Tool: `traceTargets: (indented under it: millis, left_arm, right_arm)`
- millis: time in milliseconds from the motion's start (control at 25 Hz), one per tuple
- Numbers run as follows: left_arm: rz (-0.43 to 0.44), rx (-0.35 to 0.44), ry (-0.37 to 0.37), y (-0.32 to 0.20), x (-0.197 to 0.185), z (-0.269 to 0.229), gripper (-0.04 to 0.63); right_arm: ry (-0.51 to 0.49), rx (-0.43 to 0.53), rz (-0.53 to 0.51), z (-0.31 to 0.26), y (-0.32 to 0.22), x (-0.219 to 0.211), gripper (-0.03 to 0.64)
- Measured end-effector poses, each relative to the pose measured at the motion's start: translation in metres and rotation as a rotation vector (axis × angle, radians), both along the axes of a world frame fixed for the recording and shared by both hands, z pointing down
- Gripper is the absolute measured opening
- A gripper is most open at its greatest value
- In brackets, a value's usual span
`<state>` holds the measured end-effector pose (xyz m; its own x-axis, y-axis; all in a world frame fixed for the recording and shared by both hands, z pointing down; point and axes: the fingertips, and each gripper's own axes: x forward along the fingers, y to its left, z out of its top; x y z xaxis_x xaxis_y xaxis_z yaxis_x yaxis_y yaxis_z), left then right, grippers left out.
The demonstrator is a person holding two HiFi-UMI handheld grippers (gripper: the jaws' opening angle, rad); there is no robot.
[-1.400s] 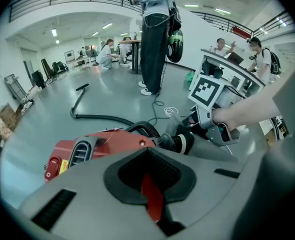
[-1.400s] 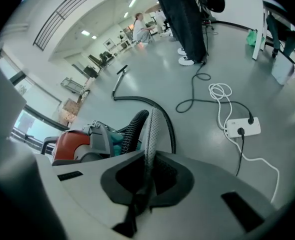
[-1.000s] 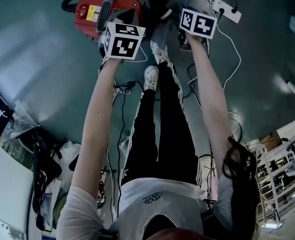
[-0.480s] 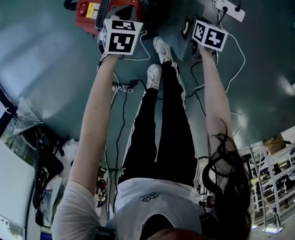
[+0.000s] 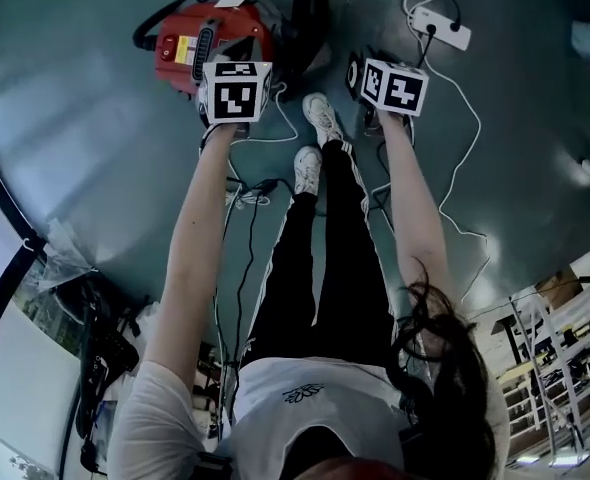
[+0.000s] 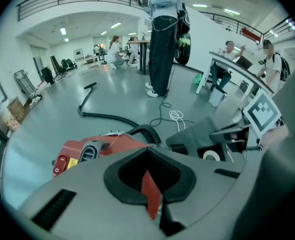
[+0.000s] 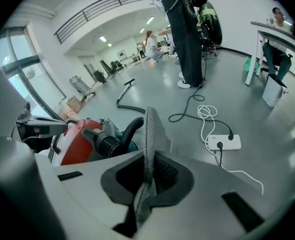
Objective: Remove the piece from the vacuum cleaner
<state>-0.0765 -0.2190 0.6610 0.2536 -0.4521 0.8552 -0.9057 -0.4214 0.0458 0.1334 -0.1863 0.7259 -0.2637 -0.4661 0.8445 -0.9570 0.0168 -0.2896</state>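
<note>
The jaws of the right gripper (image 7: 148, 170) were clenched on a grey mesh piece (image 7: 149, 134), those of the left gripper (image 6: 148, 171) on a thin red strip (image 6: 151, 196), while the red vacuum cleaner (image 5: 210, 38) sat on the floor (image 5: 95, 118) at the head view's upper left, its black hose (image 7: 128, 130), a power strip (image 5: 445, 30) and a white cable (image 7: 205, 110) close by.

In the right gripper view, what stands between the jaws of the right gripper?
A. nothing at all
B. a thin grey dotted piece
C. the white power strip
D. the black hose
B: the right gripper is shut on a thin grey dotted piece, which stands up between its jaws, while the black hose and the white power strip are farther off, untouched.
</note>
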Motion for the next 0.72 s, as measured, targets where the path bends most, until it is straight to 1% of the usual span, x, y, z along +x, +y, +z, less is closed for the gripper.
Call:
traceTargets:
  millis: [80, 240, 440, 480, 520, 600, 640, 680, 720]
  left_arm:
    - [-0.034, 0.046, 0.042, -0.008, 0.007, -0.024, 0.002]
    - [-0.05, 0.112, 0.098, -0.014, 0.023, -0.068, 0.002]
    - [-0.118, 0.199, 0.194, -0.003, 0.011, -0.132, 0.002]
    - [-0.143, 0.208, 0.223, 0.004, 0.005, -0.146, 0.002]
    - [-0.188, 0.21, 0.267, 0.013, -0.003, -0.161, 0.002]
    - [-0.314, 0.204, 0.375, 0.032, -0.024, -0.198, 0.002]
    - [-0.359, 0.211, 0.409, 0.039, -0.032, -0.22, 0.002]
    - [-0.378, 0.227, 0.425, 0.045, -0.036, -0.244, 0.002]
    - [-0.378, 0.252, 0.432, 0.05, -0.037, -0.269, 0.002]
  right_arm:
    - [-0.006, 0.024, 0.002, -0.018, -0.003, -0.001, 0.021]
    - [-0.021, 0.059, 0.053, -0.055, 0.002, 0.004, 0.021]
    - [-0.023, 0.142, 0.069, -0.119, 0.02, -0.012, 0.021]
    - [-0.028, 0.151, 0.087, -0.133, 0.027, -0.015, 0.022]
    - [-0.044, 0.152, 0.113, -0.149, 0.036, -0.02, 0.021]
    - [-0.1, 0.141, 0.177, -0.186, 0.054, -0.031, 0.021]
    - [-0.125, 0.138, 0.206, -0.208, 0.061, -0.035, 0.021]
    - [-0.145, 0.143, 0.227, -0.233, 0.067, -0.037, 0.021]
    - [-0.157, 0.155, 0.238, -0.259, 0.071, -0.038, 0.021]
